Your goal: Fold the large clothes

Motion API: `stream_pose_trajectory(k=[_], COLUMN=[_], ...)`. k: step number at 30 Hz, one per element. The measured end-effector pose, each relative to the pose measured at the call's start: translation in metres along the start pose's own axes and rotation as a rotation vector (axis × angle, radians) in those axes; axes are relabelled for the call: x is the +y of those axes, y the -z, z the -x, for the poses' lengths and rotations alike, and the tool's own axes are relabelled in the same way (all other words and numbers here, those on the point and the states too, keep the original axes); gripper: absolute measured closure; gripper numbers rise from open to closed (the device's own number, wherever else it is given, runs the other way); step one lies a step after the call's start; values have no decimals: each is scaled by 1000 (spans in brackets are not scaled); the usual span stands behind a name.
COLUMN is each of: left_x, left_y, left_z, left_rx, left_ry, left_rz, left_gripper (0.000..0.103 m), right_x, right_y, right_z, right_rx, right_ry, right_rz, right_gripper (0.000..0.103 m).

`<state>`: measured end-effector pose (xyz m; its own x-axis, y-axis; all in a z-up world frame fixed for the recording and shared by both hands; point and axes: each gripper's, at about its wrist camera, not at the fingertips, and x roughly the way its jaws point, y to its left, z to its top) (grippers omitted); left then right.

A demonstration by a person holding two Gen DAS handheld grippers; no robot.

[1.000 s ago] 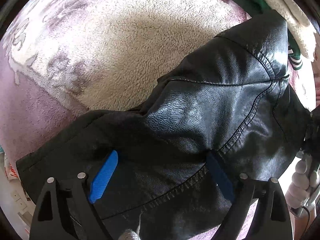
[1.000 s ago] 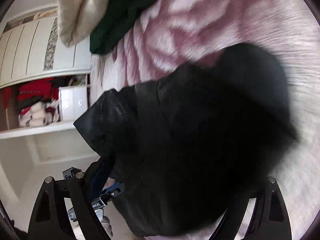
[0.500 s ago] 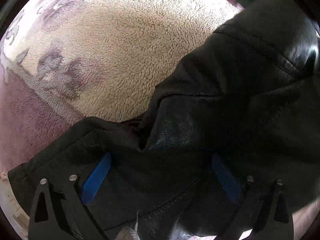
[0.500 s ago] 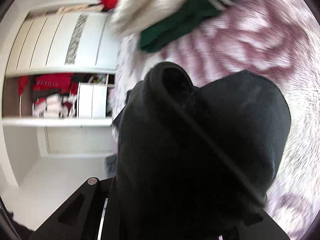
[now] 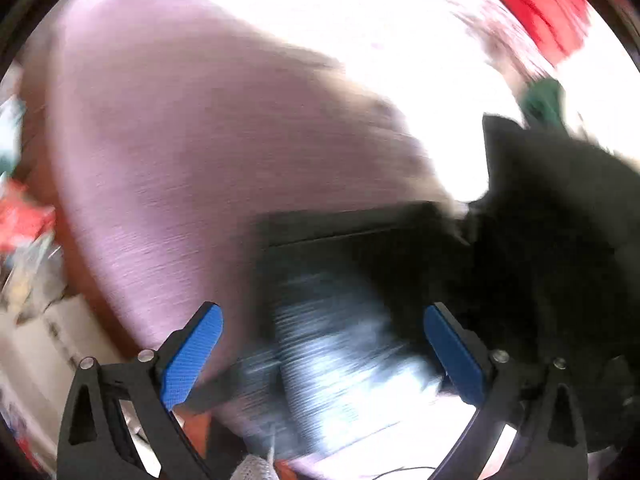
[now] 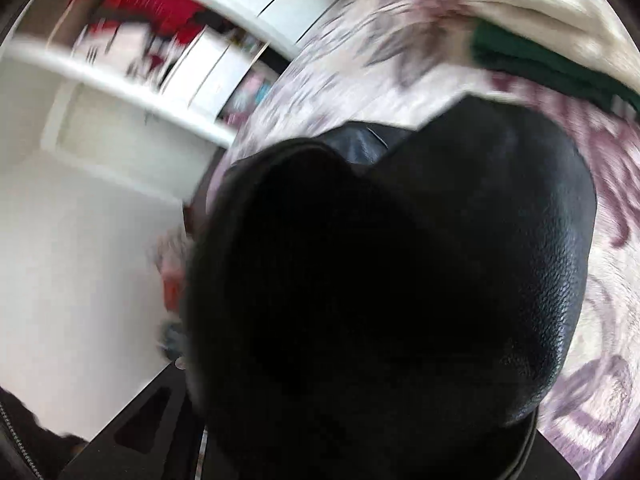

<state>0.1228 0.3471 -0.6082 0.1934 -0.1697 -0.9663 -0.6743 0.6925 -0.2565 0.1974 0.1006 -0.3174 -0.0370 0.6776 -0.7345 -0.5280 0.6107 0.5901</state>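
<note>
The black leather jacket (image 6: 400, 280) fills the right wrist view, bunched close to the lens and raised off the bed. It hides my right gripper's fingers; only the black frame (image 6: 140, 436) shows at the lower left, and the jacket hangs from the grip. In the blurred left wrist view my left gripper (image 5: 320, 312) stands open, its blue pads (image 5: 192, 352) wide apart and pinching nothing. A smeared, shiny part of the jacket (image 5: 540, 240) lies below it and to its right.
A fleecy pink and cream blanket (image 5: 180, 140) covers the bed. A green garment (image 6: 540, 64) and a cream one (image 6: 540, 4) lie at the far side, with red cloth (image 5: 540, 0) beyond. White shelves (image 6: 120, 80) stand to the left of the bed.
My right gripper has closed on the jacket and risen with it, rolling as it went. My left gripper has swept sideways off the jacket's middle, so pink blanket now fills its view.
</note>
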Motion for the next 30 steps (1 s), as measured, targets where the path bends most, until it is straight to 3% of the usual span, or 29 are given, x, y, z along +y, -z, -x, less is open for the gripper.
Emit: stream_pose_trajectory(k=[4, 7, 10, 11, 12, 13, 14, 15, 18, 21, 24, 26, 30], left_x=[81, 108, 118, 121, 119, 119, 117, 113, 106, 95, 88, 85, 78], left_y=[19, 38, 50, 51, 51, 57, 57, 65, 66, 69, 73, 76, 78], left_z=[32, 37, 42, 44, 45, 46, 46, 46, 42, 33, 14, 3, -16], left_rx=[-20, -18, -23, -30, -36, -38, -39, -39, -22, -18, 6, 26, 43], left_ry=[-63, -105, -95, -89, -90, -90, -85, -77, -52, -76, -92, -90, -128], left_rz=[111, 159, 197, 198, 195, 192, 184, 180, 175, 145, 129, 124, 87], left_gripper=[0, 0, 0, 0, 0, 0, 0, 0, 0, 0, 0, 0, 0], right_x=[65, 86, 88, 92, 96, 101, 103, 106, 99, 52, -11, -54, -76], right_y=[57, 109, 139, 142, 144, 145, 145, 145, 131, 68, 13, 7, -11], right_z=[-75, -148, -177, -171, -162, -151, -141, -127, -77, -52, -66, -93, -171], right_rx=[181, 395, 548, 552, 566, 581, 586, 596, 597, 501, 458, 530, 739], right_ry=[21, 67, 39, -2, -51, -83, -116, -164, -275, -186, -50, -71, -278], right_rz=[137, 163, 102, 94, 87, 88, 88, 87, 62, -5, -69, -94, -93], right_gripper=[85, 83, 66, 51, 24, 10, 2, 2, 2, 2, 2, 2, 2])
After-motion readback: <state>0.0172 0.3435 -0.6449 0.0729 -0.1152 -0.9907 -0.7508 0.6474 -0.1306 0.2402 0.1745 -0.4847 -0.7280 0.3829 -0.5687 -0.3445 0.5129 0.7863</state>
